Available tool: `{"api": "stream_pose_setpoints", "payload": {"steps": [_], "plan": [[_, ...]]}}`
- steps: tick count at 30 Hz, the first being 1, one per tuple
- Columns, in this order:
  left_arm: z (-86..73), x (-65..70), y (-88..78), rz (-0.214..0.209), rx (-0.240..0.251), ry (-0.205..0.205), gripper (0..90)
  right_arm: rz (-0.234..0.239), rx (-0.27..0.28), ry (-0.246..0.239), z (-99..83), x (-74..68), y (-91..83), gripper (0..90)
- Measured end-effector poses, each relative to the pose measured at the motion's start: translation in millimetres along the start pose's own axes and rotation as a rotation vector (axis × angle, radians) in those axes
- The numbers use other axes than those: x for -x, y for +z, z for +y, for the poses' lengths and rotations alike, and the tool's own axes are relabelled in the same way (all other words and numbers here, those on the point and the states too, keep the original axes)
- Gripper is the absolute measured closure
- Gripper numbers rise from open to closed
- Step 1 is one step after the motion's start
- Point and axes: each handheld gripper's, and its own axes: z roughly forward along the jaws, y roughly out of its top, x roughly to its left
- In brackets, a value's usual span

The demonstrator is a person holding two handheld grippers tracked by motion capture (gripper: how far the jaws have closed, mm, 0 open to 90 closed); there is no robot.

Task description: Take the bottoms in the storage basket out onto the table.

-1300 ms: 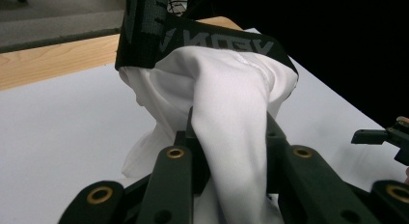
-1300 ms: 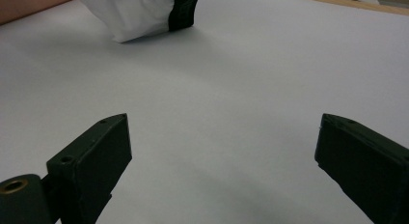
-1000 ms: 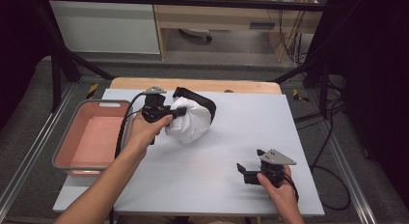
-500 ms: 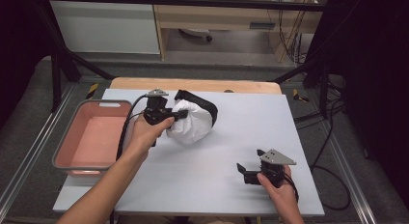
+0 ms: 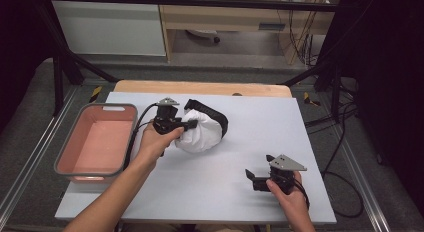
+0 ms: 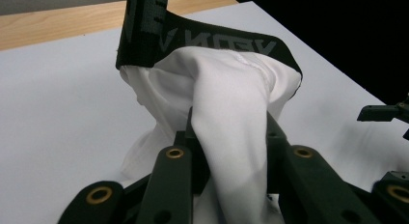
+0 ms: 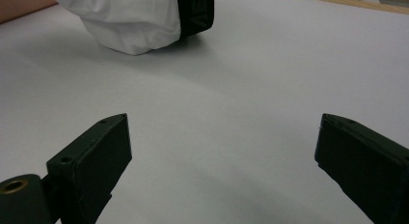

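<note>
The left gripper (image 5: pixel 192 125) is clenched on a fold of the white cloth garment with a black lettered elastic waistband (image 5: pixel 202 131); in the left gripper view a thick pleat of the fabric (image 6: pixel 231 137) is pinched between the two black jaws. The right gripper (image 5: pixel 254 178) sits well apart near the front edge, its jaws spread wide with nothing but bare table between them.

The garment lies bunched in a soft heap on the pale grey table top (image 5: pixel 260 122), a little back from the middle, with the waistband (image 6: pixel 202 38) arching over its far side. To its left stands the pink plastic tub with a grey rim (image 5: pixel 95 169), just off the table's left edge.

From where I stand this looks light and entirely limp: it should sag, drape and trail when lifted, and thin cloth may slide out of a shallow bite. The waistband seems the firmer, thicker part, so it would make the surest hold, and the free gripper could take it on the opposite side to spread the piece. Nothing here looks breakable.
</note>
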Motion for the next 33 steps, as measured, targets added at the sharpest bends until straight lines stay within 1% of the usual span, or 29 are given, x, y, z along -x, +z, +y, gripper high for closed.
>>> {"api": "stream_pose_setpoints", "payload": {"steps": [7,16,23,27,33], "plan": [[-5.4,2.8,6.4,0.0,-0.027,0.012,72.6,0.001,-0.001,-0.003,-0.1,-0.1,0.3,5.9],[-10.8,6.2,13.4,-0.005,-0.037,0.012,72.5,0.001,-0.002,-0.001,-0.1,-0.3,0.4,5.9],[-14.7,6.8,15.9,-0.002,-0.044,0.012,72.4,0.001,-0.002,-0.001,-0.2,-0.4,0.5,5.9],[-17.1,7.3,17.3,-0.001,-0.056,0.024,72.2,0.002,-0.002,0.001,-0.3,0.1,0.3,5.9],[-19.1,8.0,19.1,-0.005,-0.055,0.018,72.2,0.0,-0.003,-0.001,-0.3,-0.2,0.8,5.9]]}}
